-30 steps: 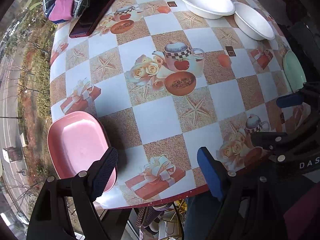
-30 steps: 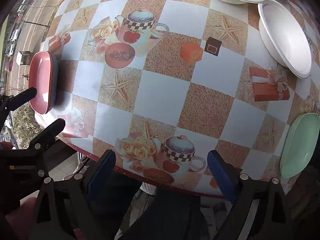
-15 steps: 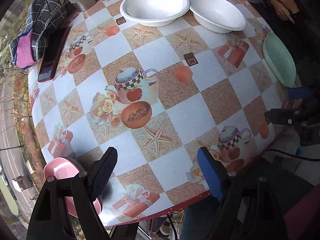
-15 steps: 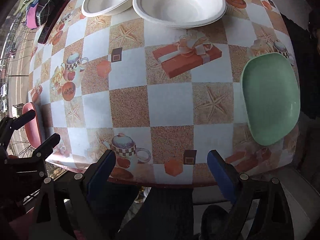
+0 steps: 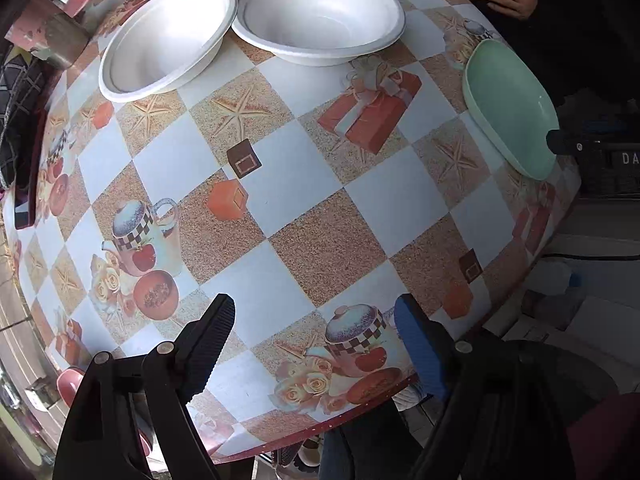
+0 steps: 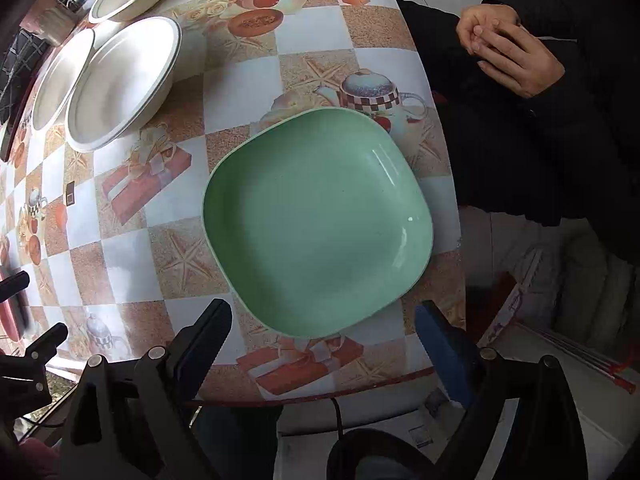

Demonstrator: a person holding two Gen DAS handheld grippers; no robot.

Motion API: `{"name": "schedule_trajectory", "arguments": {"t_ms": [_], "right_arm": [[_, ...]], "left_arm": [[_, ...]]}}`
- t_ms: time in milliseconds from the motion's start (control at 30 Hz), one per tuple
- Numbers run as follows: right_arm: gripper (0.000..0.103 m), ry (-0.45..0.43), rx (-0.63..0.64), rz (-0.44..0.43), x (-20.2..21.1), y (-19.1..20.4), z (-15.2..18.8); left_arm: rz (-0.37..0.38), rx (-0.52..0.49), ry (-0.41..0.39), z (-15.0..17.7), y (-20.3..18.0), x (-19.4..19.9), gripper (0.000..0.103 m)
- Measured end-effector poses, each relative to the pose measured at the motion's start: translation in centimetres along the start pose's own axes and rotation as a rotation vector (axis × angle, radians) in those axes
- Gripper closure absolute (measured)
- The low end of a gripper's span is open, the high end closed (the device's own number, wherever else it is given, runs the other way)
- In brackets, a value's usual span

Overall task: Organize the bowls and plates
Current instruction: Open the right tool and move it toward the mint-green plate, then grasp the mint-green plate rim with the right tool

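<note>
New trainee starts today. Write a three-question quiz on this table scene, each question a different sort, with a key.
1. True or false: the right gripper is clamped on the green plate.
2. Multiple choice: how many white bowls show in the left wrist view? A) one B) three C) five
3. Fill in: the green plate sits near the table's ____, beside a seated person's hands.

Key: 1. False; its jaws stand open just short of the plate, and the left gripper is open too. 2. B. 3. edge.
</note>
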State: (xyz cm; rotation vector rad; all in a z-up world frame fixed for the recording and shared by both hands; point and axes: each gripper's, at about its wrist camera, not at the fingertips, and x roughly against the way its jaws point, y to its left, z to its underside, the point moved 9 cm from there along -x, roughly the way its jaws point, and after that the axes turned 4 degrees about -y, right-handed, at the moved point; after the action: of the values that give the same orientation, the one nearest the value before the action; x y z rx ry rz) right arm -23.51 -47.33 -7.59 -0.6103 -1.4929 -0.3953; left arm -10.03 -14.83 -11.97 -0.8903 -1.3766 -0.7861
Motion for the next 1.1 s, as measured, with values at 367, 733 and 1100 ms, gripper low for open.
{"name": "schedule_trajectory", "arguments": {"t_ms": [367, 733, 1100], "right_arm": [[0.009, -0.039, 0.118, 0.007, -3.3, -2.7, -4.7], [0.010, -0.026, 0.176, -0.087, -6.7, -2.9, -5.5], [0.010, -0.004, 0.243, -0.107, -8.4, -3.1, -4.6]], "left_arm": [[0.042, 0.034, 0.006, -4.1, -4.2, -0.8, 0.018], [0.072, 0.161, -0.061, -8.6, -6.9, 0.0, 0.018], [0.038, 0.303, -0.011, -10.4, -8.3, -4.2, 0.019]]}}
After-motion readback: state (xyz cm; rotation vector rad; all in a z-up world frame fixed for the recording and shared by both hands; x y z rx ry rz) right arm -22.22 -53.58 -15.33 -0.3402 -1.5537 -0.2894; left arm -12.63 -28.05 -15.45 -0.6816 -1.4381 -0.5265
